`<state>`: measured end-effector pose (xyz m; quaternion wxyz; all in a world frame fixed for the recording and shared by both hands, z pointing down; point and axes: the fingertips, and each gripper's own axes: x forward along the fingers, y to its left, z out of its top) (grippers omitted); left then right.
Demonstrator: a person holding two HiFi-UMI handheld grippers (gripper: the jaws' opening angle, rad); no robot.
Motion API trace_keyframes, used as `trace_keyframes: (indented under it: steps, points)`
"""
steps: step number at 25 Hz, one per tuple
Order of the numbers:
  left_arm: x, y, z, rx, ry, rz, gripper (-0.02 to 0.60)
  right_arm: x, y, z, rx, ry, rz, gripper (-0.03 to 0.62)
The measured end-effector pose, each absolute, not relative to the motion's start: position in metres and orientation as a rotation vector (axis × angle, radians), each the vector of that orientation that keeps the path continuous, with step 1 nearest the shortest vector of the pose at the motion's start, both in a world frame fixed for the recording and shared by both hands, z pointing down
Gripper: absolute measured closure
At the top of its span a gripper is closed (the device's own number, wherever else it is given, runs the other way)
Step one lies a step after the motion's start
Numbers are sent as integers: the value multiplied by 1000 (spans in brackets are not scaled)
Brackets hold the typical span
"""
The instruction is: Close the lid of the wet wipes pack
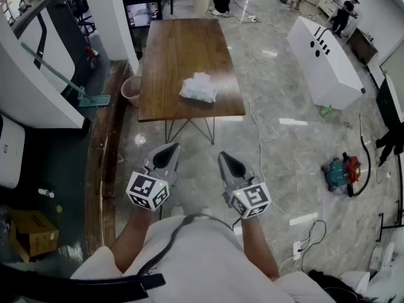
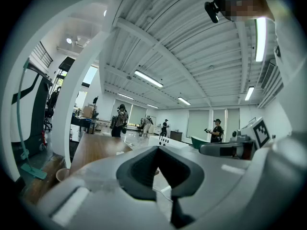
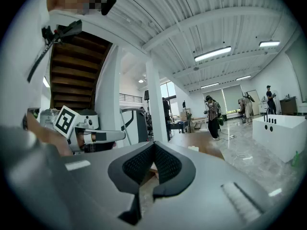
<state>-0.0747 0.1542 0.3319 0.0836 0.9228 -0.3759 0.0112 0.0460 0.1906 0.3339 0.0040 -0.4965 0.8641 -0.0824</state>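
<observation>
The white wet wipes pack (image 1: 199, 88) lies on the near half of a brown wooden table (image 1: 170, 49); whether its lid is up I cannot tell from here. Both grippers hang close to the person's body, well short of the table's near edge and over the floor. My left gripper (image 1: 165, 150) is shut with nothing between its jaws, and its tips (image 2: 157, 147) meet in the left gripper view. My right gripper (image 1: 227, 158) is also shut and empty, with its jaws (image 3: 153, 143) closed. In the right gripper view the pack (image 3: 193, 148) is a small white spot on the tabletop.
A pink bucket (image 1: 130, 90) and a mop (image 1: 63, 81) stand left of the table. A long white cabinet (image 1: 325, 59) lies on the floor at right, with a red machine (image 1: 341, 169) and cables nearer. A cardboard box (image 1: 31, 232) sits at lower left. People stand at the far end.
</observation>
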Motion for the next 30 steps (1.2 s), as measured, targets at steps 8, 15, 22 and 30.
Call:
trace_keyframes:
  steps: [8,15,22,30]
  points:
    - [-83,145,328,2715,-1171,2,580,46,188,327,-1569,2703,-218,585]
    - [-85,150,330,2736,-1144,26,578,47,191,331,-1604,2660,-249,585]
    - [-91,153,328,2753,-1125,15,578,40,191,332,-1605,2652,-252,585]
    - [-102,154,329,2759,-1123,19,578,32,192,331,-1614,2634,-262,585]
